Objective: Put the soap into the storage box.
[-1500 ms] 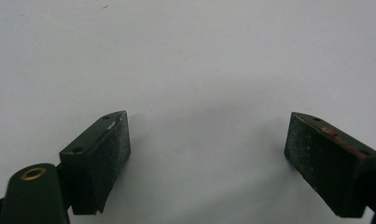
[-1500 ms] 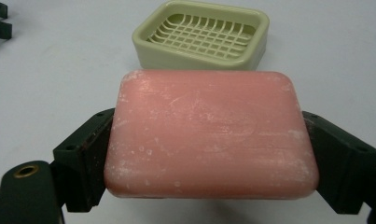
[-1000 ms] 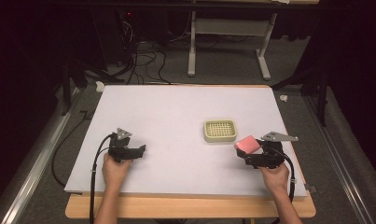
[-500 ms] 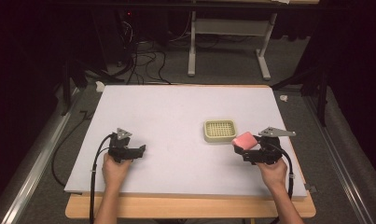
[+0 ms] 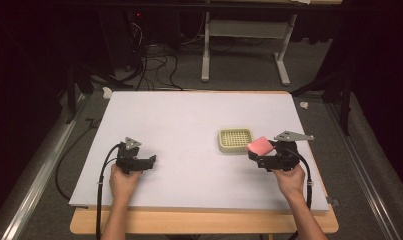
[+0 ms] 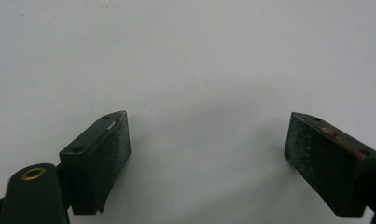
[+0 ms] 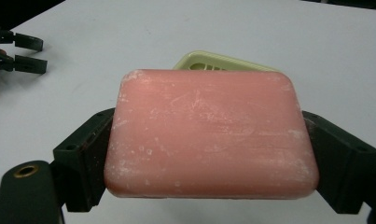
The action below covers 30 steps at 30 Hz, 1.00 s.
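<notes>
no readable text, no labels, no brands, no numbers

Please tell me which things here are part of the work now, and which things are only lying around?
Part of the work:
- pink soap bar, clamped in the right gripper
- pale green soap dish, just beyond the soap

Only lying around:
- left gripper, jaws apart, holding nothing
- small white piece beside the table's far left corner
- cables on the floor

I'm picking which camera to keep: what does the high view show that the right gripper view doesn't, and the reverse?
High view: both hands, the right hand among them, the floor cables and the whole table. Right gripper view: white scuffs on the pink soap and the jaws pressed against its sides. Both: soap, the soap dish, the open left gripper.
</notes>
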{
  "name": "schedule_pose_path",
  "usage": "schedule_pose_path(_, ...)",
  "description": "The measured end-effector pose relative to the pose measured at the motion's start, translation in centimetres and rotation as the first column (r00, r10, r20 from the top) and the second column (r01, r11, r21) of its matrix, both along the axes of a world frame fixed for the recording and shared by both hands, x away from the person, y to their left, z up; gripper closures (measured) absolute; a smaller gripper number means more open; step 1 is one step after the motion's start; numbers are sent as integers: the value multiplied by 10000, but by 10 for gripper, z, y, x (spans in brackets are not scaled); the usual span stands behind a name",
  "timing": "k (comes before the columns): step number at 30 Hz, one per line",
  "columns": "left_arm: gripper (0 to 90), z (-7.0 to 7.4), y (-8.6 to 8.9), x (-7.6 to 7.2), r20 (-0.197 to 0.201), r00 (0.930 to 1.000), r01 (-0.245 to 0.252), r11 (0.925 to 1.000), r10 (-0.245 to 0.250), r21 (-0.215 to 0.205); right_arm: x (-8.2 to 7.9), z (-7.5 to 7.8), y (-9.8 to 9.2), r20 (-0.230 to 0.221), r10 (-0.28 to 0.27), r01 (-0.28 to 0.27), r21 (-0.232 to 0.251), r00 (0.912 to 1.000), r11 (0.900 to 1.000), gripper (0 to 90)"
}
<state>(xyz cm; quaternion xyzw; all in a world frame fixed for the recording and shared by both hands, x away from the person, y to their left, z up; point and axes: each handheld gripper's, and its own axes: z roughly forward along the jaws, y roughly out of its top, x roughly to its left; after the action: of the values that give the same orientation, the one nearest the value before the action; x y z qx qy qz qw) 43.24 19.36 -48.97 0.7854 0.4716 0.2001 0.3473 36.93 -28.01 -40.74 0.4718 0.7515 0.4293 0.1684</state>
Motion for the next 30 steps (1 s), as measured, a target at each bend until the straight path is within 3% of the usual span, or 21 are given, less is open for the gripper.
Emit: schedule_pose_path(30,147,0,0,0,0,10000,0,10000,0,1,30,13,14,-153,-105,100,-291,9998,9995,138)
